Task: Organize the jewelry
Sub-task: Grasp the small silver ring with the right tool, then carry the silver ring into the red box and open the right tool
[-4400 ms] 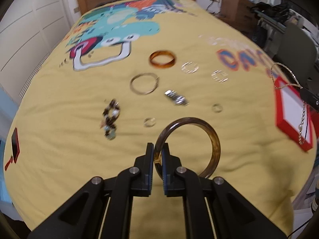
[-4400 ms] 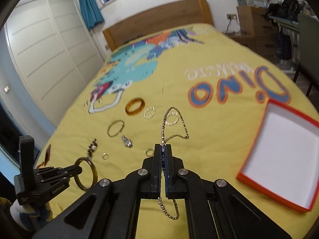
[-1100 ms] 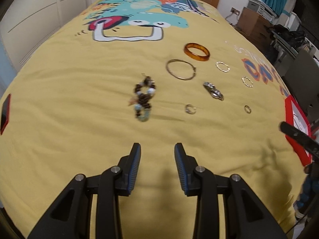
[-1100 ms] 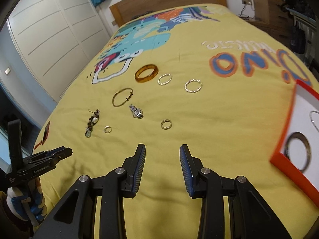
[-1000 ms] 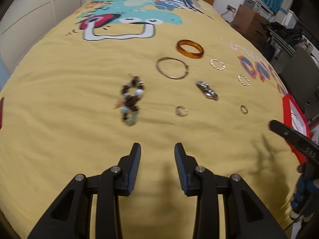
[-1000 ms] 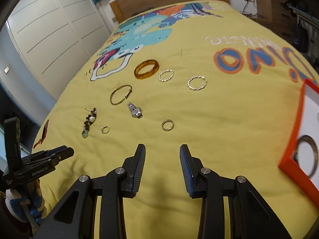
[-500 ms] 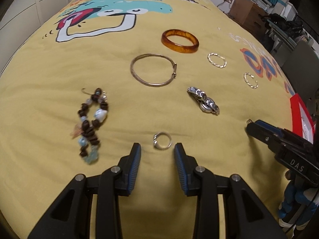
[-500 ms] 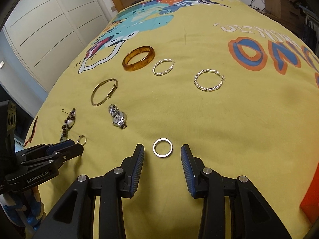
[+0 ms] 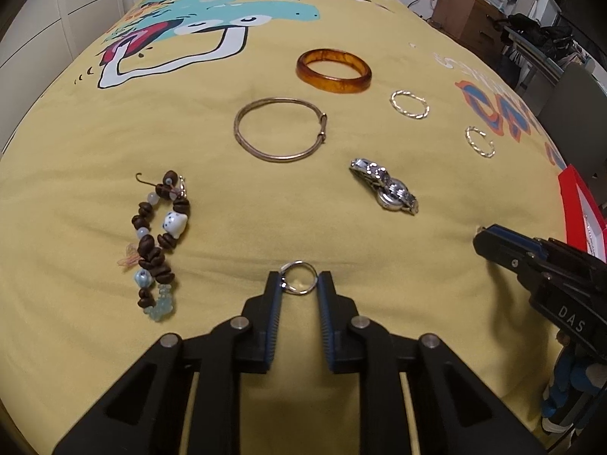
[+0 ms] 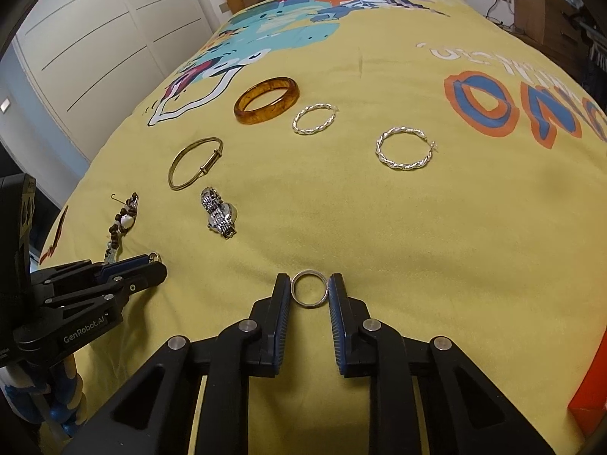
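Observation:
On the yellow bedspread, my left gripper (image 9: 298,280) is open with its fingertips either side of a small silver ring (image 9: 299,277). My right gripper (image 10: 309,283) is open around a plain silver ring (image 10: 309,293); neither ring is clamped. Further off lie a beaded bracelet (image 9: 157,238), a thin metal bangle (image 9: 280,129), an amber bangle (image 9: 334,71), a silver watch (image 9: 385,187) and two twisted silver hoops (image 10: 404,153) (image 10: 313,118). The red box (image 9: 578,204) sits at the right edge.
The left gripper (image 10: 151,269) shows at the left of the right wrist view, the right gripper (image 9: 489,240) at the right of the left wrist view. A headboard, wardrobe doors and bedroom furniture surround the bed.
Both grippers have dropped the large bangle and the chain, opened, then moved forward and down. Each now straddles a small ring, with its jaws somewhat narrower than half a second ago.

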Tool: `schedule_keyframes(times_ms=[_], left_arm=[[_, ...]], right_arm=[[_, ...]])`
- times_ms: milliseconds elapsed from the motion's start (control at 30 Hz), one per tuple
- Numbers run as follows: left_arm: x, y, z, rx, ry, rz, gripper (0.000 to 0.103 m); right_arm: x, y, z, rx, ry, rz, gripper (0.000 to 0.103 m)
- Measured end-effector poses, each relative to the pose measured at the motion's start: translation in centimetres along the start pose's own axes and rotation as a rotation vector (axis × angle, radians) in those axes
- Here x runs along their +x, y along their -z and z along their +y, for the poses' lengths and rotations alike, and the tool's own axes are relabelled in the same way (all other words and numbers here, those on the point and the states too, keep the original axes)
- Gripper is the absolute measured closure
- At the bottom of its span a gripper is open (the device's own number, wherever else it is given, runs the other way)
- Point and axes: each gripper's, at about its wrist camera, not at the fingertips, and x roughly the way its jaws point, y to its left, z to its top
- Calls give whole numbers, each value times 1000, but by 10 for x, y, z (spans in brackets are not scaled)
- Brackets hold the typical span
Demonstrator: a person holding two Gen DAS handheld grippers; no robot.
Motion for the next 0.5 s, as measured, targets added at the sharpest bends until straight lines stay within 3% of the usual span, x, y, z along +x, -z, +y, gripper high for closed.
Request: schedule_keyframes(times_ms=[500], left_arm=[[-54, 7, -17, 16, 17, -62, 85]], right_arm=[[-76, 12, 5, 8, -11, -107, 83]])
